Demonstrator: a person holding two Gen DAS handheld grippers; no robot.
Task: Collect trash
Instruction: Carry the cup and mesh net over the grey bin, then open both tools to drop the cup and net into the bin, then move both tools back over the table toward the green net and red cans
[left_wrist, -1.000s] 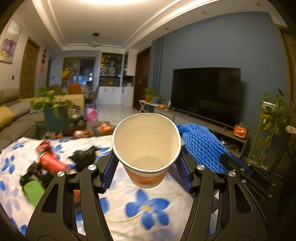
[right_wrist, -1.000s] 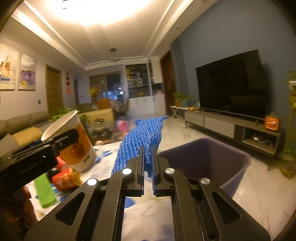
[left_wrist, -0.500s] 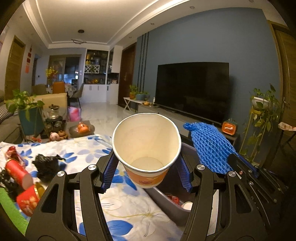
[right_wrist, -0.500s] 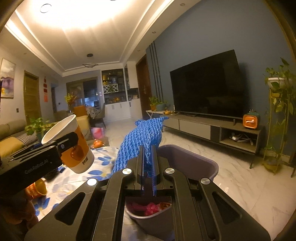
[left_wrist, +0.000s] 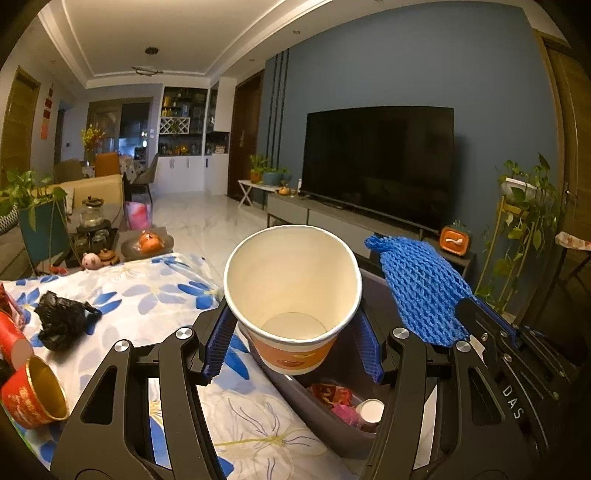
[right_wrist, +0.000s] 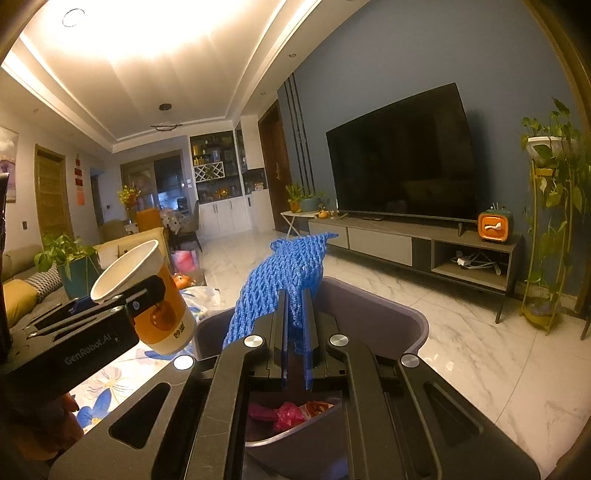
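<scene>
Left hand-held gripper is clamped on a paper cup: tapered cylinder, smooth cream inside, orange print outside, rolled rim, mouth tilted toward the camera, ribbed blue pads pressing its wall at 3 and 9 o'clock. Right hand-held gripper is clenched nearly flat on a blue foam net: soft open-mesh sleeve, diamond weave, sticking up past the tips toward 12 o'clock. In the left view the net sits at 3 o'clock of the cup, apart from it. Below both is the bin: grey-purple plastic tub, rounded corners, smooth matte wall. Inside it, crinkled pink and red wrappers and, in the left view, a small white round lid or cup end; can't tell which. In the left view the cup hangs over the bin's near rim. Desk at 9 o'clock of the bin, draped in white cloth with blue flower print. On it: crumpled black plastic bag at 9 o'clock and a red cup with shiny gold lining lying on its side at 8 o'clock. Floor is glossy marble tile.
</scene>
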